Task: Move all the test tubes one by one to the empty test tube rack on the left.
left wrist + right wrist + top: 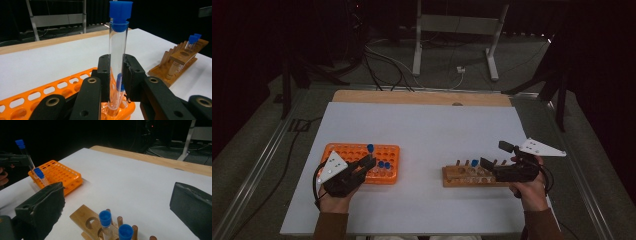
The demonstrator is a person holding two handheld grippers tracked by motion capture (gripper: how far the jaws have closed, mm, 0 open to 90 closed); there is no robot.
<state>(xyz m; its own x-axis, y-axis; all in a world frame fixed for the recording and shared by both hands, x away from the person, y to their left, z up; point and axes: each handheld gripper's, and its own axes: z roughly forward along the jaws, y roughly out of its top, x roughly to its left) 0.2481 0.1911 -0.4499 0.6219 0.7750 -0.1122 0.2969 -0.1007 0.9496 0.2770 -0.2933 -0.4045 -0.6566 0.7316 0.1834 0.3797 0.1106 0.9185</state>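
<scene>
My left gripper [116, 75] is shut on a clear test tube [117, 47] with a blue cap, gripped around its middle. The tube stands upright, its bottom just at a hole of the orange rack [62, 86]. From above, the left gripper [367, 162] is at the orange rack's [357, 151] near right part, and the held tube's cap [370, 148] rises above it. Two more blue-capped tubes [384, 165] stand in that rack. My right gripper [119, 192] is open just above the wooden rack [82, 216], which holds two blue-capped tubes [105, 218]. Nothing sits between its jaws.
The white table sheet [422, 125] stretches between and beyond the two racks. A strip of bare wooden tabletop [422, 97] runs along the far edge. Past it are a metal stand [457, 30] and cables on the floor.
</scene>
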